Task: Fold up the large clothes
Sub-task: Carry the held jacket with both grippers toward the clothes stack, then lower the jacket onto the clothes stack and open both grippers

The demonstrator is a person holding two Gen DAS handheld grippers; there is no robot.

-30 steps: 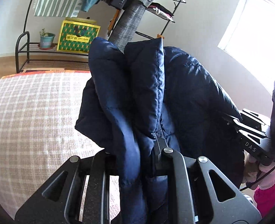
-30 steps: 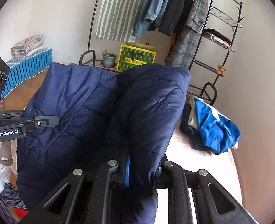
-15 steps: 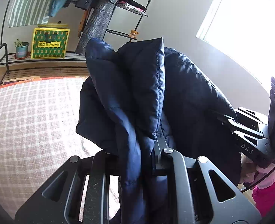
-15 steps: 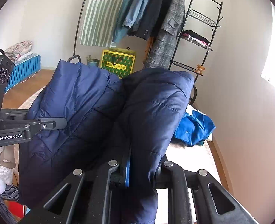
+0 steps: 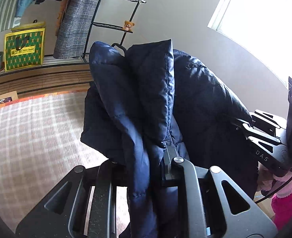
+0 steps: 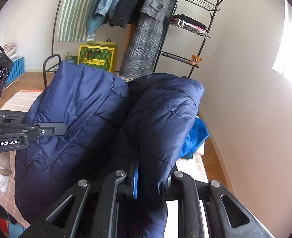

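One navy quilted puffer jacket (image 6: 98, 119); two black two-finger grippers (image 5: 157, 170) (image 6: 149, 178); one small brown teddy bear (image 6: 195, 59), upper right; one green-and-yellow patterned bag (image 6: 97, 56).

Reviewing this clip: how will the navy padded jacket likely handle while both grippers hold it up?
The navy padded jacket probably stays floppy: it drapes over the right gripper and left gripper. Its puffed quilting suggests it is light but bulky. The shiny shell may slip.
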